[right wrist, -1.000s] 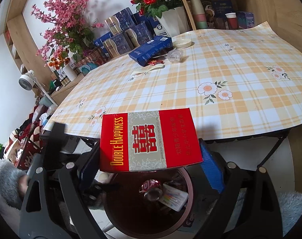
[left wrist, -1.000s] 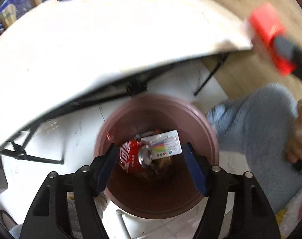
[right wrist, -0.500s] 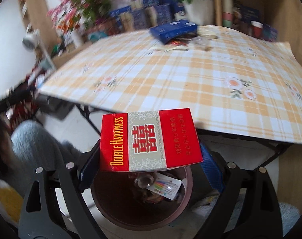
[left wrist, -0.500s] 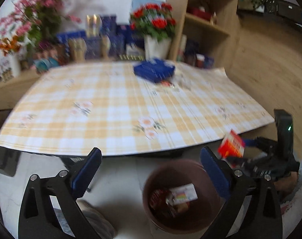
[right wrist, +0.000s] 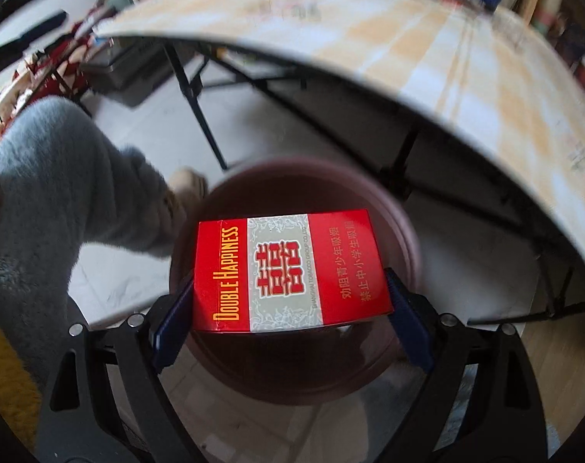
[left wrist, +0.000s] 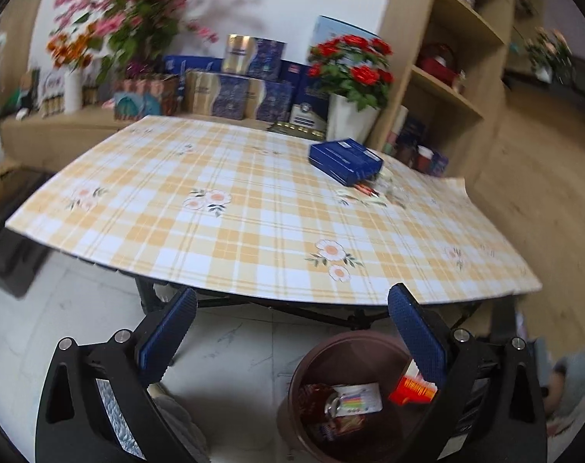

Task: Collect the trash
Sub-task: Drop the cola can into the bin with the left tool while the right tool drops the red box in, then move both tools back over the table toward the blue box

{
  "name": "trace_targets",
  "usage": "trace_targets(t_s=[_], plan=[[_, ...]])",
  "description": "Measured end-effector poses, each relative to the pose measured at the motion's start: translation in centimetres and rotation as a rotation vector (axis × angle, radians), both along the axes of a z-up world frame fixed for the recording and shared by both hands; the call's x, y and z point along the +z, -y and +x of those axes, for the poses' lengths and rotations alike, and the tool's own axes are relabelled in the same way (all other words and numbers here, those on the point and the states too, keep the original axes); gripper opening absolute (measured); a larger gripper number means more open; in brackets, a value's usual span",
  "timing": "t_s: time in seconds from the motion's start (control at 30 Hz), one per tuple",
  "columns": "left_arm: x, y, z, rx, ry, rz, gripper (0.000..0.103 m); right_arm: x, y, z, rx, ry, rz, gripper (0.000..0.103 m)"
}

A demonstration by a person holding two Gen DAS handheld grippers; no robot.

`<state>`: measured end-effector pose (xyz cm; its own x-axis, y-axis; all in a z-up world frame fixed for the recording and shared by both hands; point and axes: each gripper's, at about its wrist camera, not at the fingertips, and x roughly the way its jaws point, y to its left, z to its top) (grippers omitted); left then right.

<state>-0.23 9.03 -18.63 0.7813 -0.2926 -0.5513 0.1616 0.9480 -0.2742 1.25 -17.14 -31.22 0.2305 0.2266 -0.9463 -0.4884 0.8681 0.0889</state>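
Note:
My right gripper [right wrist: 290,308] is shut on a red Double Happiness cigarette box [right wrist: 288,270] and holds it right over the brown round trash bin [right wrist: 400,231] on the floor. In the left wrist view the bin [left wrist: 331,351] stands below the table's front edge, with a crushed red can [left wrist: 315,397], a white card with coloured stripes [left wrist: 359,399] and the red box [left wrist: 413,387] showing above its right side. My left gripper [left wrist: 292,339] is open and empty, raised toward the table. A small red wrapper [left wrist: 363,189] and clear scraps lie by a blue box [left wrist: 344,160] on the table.
The table [left wrist: 253,231] has a yellow checked cloth and black folding legs [right wrist: 199,112]. Flower vases [left wrist: 350,115] and stacked boxes stand at its far side, wooden shelves [left wrist: 446,77] at the right. The person's grey-clad leg [right wrist: 61,200] is left of the bin.
My left gripper rose from over the bin and now faces the table top. My right gripper tipped downward and moved over the bin with the cigarette box still held.

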Motion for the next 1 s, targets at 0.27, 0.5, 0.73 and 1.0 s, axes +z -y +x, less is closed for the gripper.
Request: trace_targets(t_s=[0.27,0.5,0.73,1.0], plan=[[-0.3,-1.5,0.2,0.054,-0.027,-0.068,0.097,-2.7,-1.7,-0.1,0.082,-0.119,-0.096,0.089],[-0.3,-0.9,0.2,0.041,-0.032,-0.043,0.097,-2.8,-1.8,-0.1,0.080,-0.117,-0.132,0.095],[-0.6,-0.6,0.4,0.036,-0.045,-0.024,0.097,0.7,0.1,0.3,-0.038,0.056,-0.070,0.097],[-0.8,0.1,0.7,0.026,-0.058,0.015,0.097,7.1,4.5,-0.9,-0.246,0.378,0.033,0.097]])
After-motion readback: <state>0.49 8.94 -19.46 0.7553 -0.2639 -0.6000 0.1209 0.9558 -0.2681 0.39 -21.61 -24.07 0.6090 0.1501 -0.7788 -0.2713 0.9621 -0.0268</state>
